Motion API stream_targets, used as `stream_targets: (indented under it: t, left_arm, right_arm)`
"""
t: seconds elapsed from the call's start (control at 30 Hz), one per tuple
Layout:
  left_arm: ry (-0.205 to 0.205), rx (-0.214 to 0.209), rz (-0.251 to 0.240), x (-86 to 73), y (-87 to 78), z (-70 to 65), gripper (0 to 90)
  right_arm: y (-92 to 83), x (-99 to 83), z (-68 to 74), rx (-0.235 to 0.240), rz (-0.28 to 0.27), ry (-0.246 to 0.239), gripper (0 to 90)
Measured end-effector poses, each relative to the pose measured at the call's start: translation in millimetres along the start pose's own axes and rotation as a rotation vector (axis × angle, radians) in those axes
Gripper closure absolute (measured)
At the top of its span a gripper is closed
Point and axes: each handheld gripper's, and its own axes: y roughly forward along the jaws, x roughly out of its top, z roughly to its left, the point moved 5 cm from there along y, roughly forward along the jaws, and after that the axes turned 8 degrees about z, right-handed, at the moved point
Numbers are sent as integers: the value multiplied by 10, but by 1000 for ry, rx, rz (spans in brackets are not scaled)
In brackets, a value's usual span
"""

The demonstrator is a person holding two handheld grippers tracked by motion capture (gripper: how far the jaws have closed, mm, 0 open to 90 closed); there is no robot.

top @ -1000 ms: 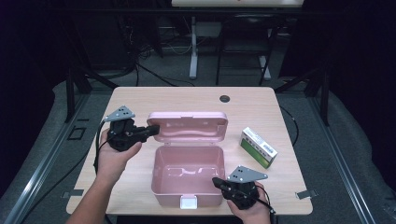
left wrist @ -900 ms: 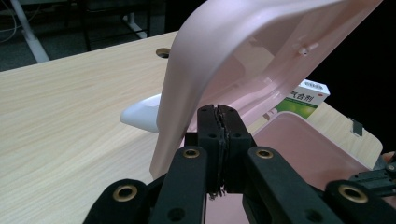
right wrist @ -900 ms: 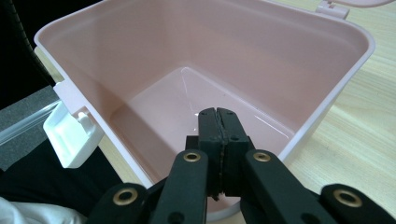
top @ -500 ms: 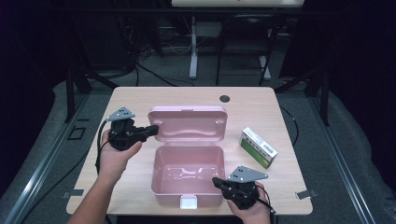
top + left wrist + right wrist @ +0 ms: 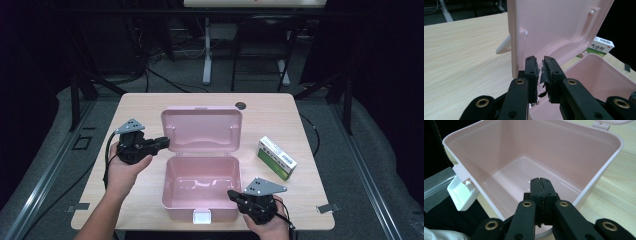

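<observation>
Pink plastic box (image 5: 200, 185), glossy with rounded corners, stood open as I clenched my right gripper (image 5: 541, 182) on its rim, left gripper (image 5: 540, 62) just parting empty (green-white carton (image 5: 599, 47) read 气合剂).

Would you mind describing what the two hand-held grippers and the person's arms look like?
Each hand-held gripper, left and right, is black, with two jointed jaws on link arms pinned by brass-ringed rivets. The jaw pads are dark and frayed at the edges. A grey three-cornered plate sits on top of each, and a black cable trails from each body. The forearms are bare, with no sleeves visible.
</observation>
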Motion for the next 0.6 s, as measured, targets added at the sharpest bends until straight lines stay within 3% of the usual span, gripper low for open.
stream_targets:
  t: [0.6]
  left_arm:
    - [-22, 5, 22, -307, 91, 81, 685]
  right_arm:
    - [-3, -5, -7, -1, -13, 12, 900]
